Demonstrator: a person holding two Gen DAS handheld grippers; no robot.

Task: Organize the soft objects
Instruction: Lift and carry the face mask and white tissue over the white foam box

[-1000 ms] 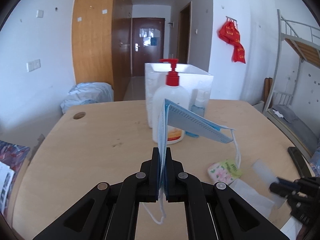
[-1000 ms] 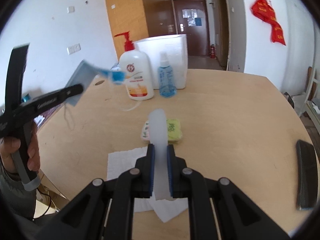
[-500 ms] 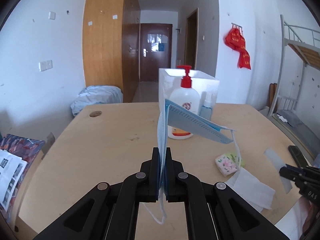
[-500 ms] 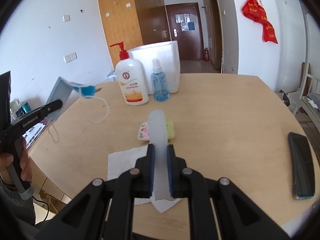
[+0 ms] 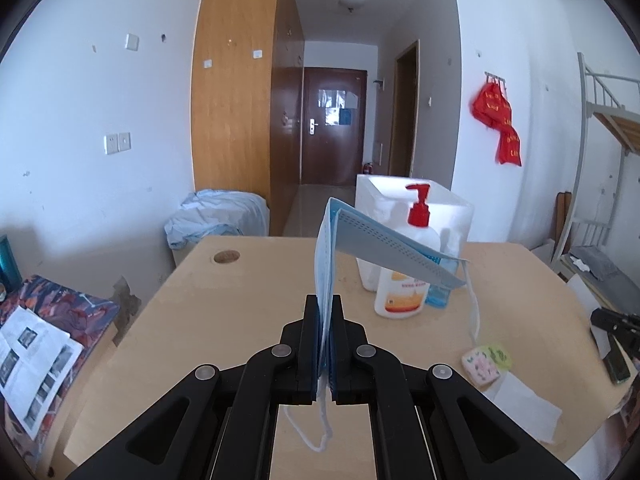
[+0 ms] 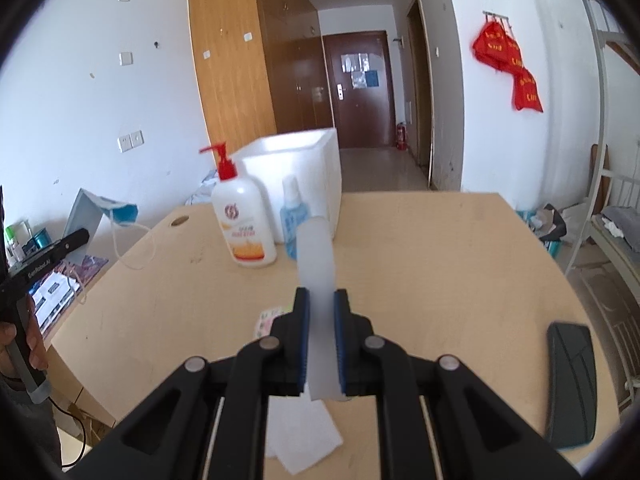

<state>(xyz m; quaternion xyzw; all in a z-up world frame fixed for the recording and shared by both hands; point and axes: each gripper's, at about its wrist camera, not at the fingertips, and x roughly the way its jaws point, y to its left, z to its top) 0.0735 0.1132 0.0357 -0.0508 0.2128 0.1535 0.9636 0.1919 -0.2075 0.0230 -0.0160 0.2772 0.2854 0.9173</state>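
**Things standing by on the table**

Near the centre of the frame a white box (image 6: 296,168) stands on the wooden table (image 6: 440,264). A pump bottle (image 6: 242,220) with a red pump and a small blue spray bottle (image 6: 291,216) stand just in front of it. A dark phone (image 6: 570,384) lies at lower right.

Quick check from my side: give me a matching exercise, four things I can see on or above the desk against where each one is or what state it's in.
Things:
1. face mask
2. translucent plastic strip
3. pump bottle
4. dark phone

Places or states:
A. lying flat near the desk's right edge
B. standing by the white box
C. folded over, clamped in the left gripper
D. sticking up from the right gripper

Pairs: 1-C, 2-D, 3-B, 4-A
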